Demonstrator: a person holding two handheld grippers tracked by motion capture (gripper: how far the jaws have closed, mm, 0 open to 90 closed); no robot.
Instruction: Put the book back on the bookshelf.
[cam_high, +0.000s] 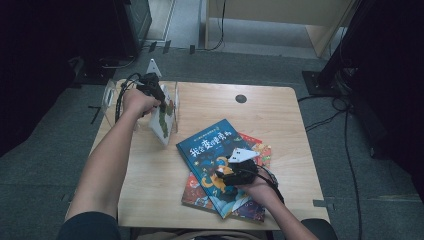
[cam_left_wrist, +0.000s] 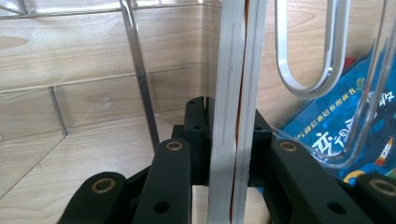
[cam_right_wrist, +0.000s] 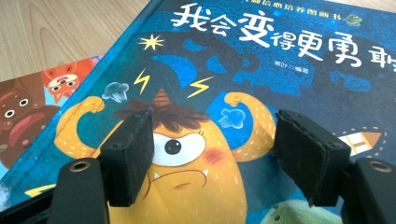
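The left gripper (cam_high: 156, 100) is clamped on a thin book (cam_high: 162, 120) that stands upright in the clear rack (cam_high: 111, 95) near the far left corner of the surface (cam_high: 280, 115). In the left gripper view the black jaws press on both sides of the book's white page edges (cam_left_wrist: 233, 116), and a bent clear divider (cam_left_wrist: 308, 70) of the rack rises just beside it. The step in hand seems to be to set this book in one slot of the rack.

To do it well, the book should stay vertical and go down straight between the dividers, so that its lower edge does not catch on a rod or on the clear wall. The grip should loosen only when the book rests on the rack's bottom; I cannot see whether it touches it already. When it opens, the left gripper should lift straight up, so that it does not pull the book over.

The right gripper (cam_high: 234, 172) hovers with its jaws apart and nothing between them, low over the blue book (cam_high: 210, 145) which lies flat on a red book (cam_high: 255, 147) near the front right of the surface. In the right gripper view its pads (cam_right_wrist: 130, 154) stand on both sides of the yellow monster on the blue cover (cam_right_wrist: 280, 60). This gripper can wait there, well apart from the rack.
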